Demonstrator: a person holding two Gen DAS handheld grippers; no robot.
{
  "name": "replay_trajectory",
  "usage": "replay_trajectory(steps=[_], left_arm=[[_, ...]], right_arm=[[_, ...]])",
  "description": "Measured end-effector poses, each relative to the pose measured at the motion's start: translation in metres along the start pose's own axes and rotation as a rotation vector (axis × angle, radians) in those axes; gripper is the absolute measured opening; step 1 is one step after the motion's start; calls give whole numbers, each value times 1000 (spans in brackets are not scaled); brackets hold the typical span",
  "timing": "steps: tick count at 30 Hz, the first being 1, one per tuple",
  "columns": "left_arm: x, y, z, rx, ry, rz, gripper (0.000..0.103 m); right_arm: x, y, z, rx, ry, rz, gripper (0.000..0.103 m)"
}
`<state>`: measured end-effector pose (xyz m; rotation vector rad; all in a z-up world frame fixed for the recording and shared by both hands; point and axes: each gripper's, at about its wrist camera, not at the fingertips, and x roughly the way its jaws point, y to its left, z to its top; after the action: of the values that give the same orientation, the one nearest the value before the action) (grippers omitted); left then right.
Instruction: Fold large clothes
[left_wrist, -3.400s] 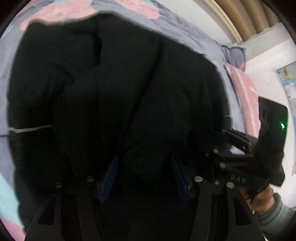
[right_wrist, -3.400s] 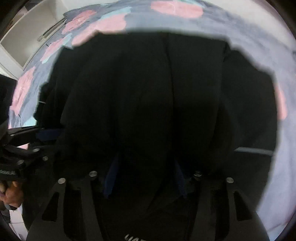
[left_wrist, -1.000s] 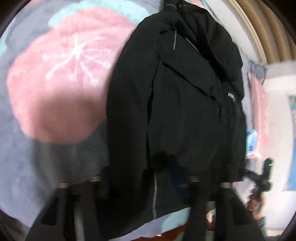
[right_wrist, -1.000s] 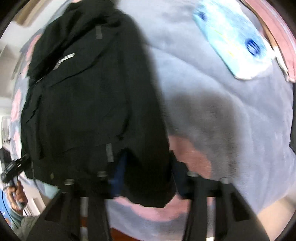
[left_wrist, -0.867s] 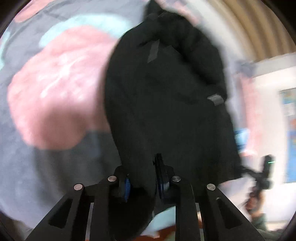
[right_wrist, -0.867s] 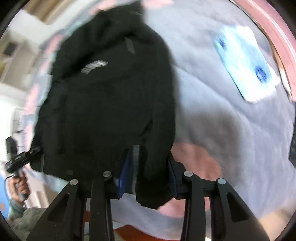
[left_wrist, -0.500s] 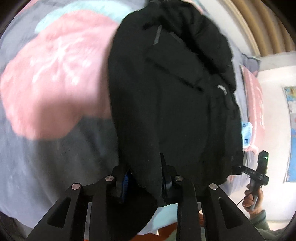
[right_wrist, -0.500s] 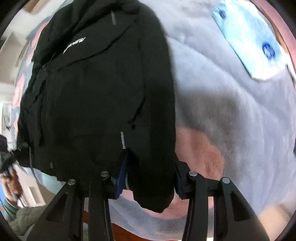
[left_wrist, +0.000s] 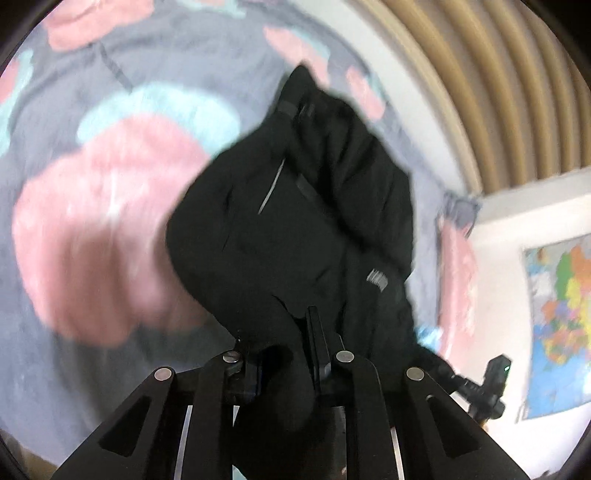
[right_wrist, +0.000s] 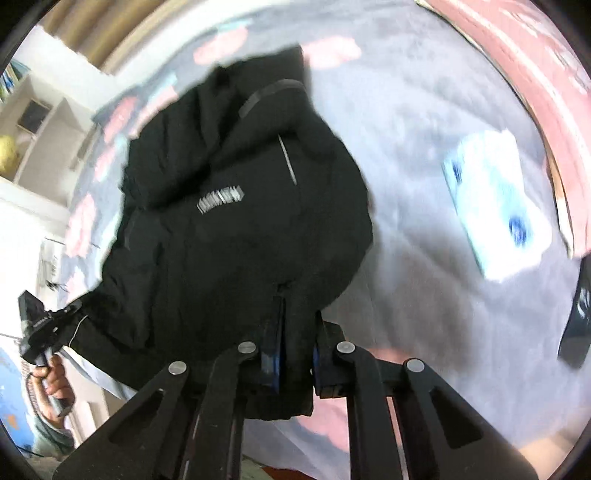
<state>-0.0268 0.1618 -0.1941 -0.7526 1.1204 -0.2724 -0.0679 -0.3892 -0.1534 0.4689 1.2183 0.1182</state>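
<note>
A black hooded jacket (left_wrist: 295, 229) with a small white chest logo hangs raised above the bed, its hood end farthest from me. It also shows in the right wrist view (right_wrist: 236, 229). My left gripper (left_wrist: 284, 354) is shut on one corner of the jacket's hem. My right gripper (right_wrist: 295, 339) is shut on the other hem corner. Each gripper shows small at the edge of the other's view, the right gripper (left_wrist: 491, 384) and the left gripper (right_wrist: 44, 328).
A grey bedspread (left_wrist: 74, 325) with pink and light blue patches lies under the jacket. A light blue packet (right_wrist: 495, 206) and a pink pillow (right_wrist: 524, 66) lie on the bed's right side. A map (left_wrist: 561, 325) hangs on the wall.
Both grippers have lifted the hem, so the jacket now hangs off the bed instead of lying flat. The view is blurred by motion.
</note>
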Motion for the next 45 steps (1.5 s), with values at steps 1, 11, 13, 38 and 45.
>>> replay_trajectory(steps=[1, 11, 13, 38, 45], left_arm=[[-5, -6, 7, 8, -23, -7, 18], [-29, -81, 103, 73, -219, -92, 18], [-27, -103, 128, 110, -242, -95, 18], [245, -45, 304, -15, -119, 162, 22], [220, -47, 309, 44, -55, 51, 30]], right_arm=[[-5, 3, 6, -8, -9, -1, 15], [-54, 13, 125, -14, -216, 27, 15], [-61, 23, 148, -35, -259, 20, 15], [226, 20, 372, 10, -29, -286, 16], [219, 8, 368, 19, -17, -243, 20]])
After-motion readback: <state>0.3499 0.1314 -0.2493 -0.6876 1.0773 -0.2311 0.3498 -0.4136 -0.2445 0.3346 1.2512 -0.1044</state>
